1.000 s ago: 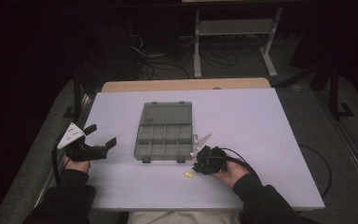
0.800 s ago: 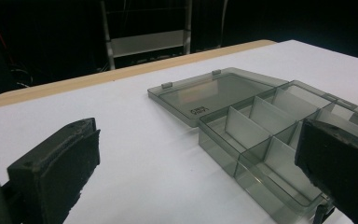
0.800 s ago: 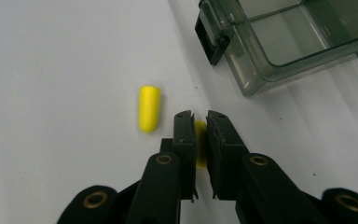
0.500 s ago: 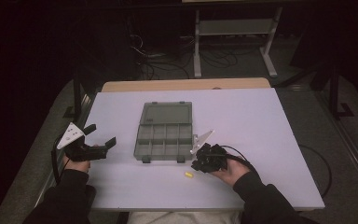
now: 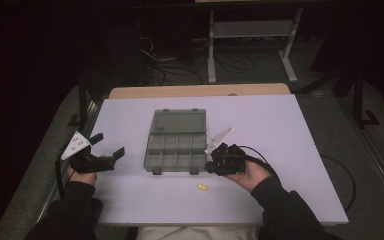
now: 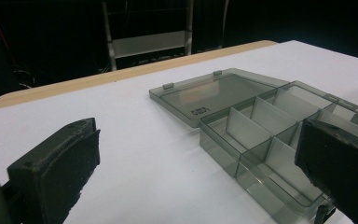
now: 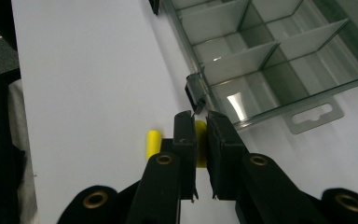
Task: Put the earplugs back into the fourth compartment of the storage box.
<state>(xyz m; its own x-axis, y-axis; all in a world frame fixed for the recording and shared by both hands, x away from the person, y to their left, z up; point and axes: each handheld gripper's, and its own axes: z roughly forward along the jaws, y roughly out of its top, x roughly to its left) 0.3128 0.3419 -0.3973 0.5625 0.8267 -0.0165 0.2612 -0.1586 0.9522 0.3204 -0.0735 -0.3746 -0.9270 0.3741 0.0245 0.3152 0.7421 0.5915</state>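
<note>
The right gripper [image 7: 198, 130] holds a small yellow piece [image 7: 200, 140], probably light and possibly compressible, pinched mid-body between narrow fingers beside the open organizer box [image 5: 176, 141]; the left gripper [image 5: 97, 156] fingers stand wide over the desk [image 5: 290, 130].

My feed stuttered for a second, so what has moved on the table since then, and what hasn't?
Almost nothing moved. The right gripper holds its place at the box's near right corner, jaws shut on a small yellow piece. The other yellow piece, the open box and the left gripper, jaws open, stayed put.
</note>
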